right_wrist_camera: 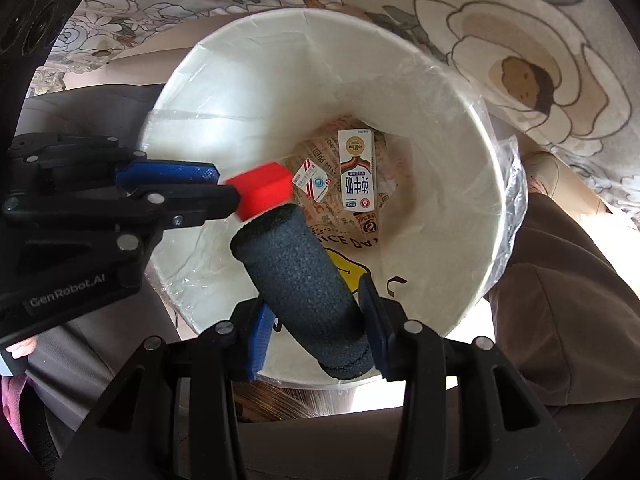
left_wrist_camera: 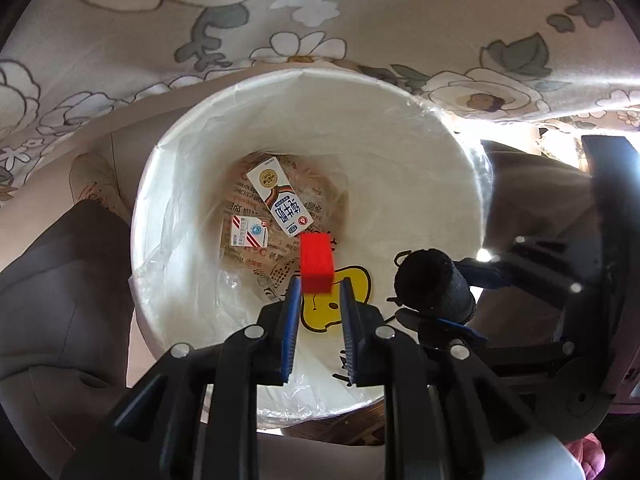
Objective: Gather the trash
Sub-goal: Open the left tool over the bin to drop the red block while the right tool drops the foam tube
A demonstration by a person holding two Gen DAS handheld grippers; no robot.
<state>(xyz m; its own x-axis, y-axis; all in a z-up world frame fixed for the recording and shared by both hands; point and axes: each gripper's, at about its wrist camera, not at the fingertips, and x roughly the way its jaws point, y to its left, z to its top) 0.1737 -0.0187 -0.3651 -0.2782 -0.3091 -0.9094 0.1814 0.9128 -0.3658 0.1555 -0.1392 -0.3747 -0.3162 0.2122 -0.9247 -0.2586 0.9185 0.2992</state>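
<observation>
two cartons (left_wrist_camera: 276, 196) partly hide printed paper in bin (left_wrist_camera: 420, 152).

Glossy clear plastic liner (left_wrist_camera: 188, 280) in a matt, perhaps paper bin (left_wrist_camera: 400, 152); rough foam cylinder (right_wrist_camera: 304, 288).

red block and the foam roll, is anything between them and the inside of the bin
Nothing visible. The left gripper holds the red block and the right gripper the dark foam roll over the bin's open mouth; only cartons and printed paper lie at the bottom.
</observation>
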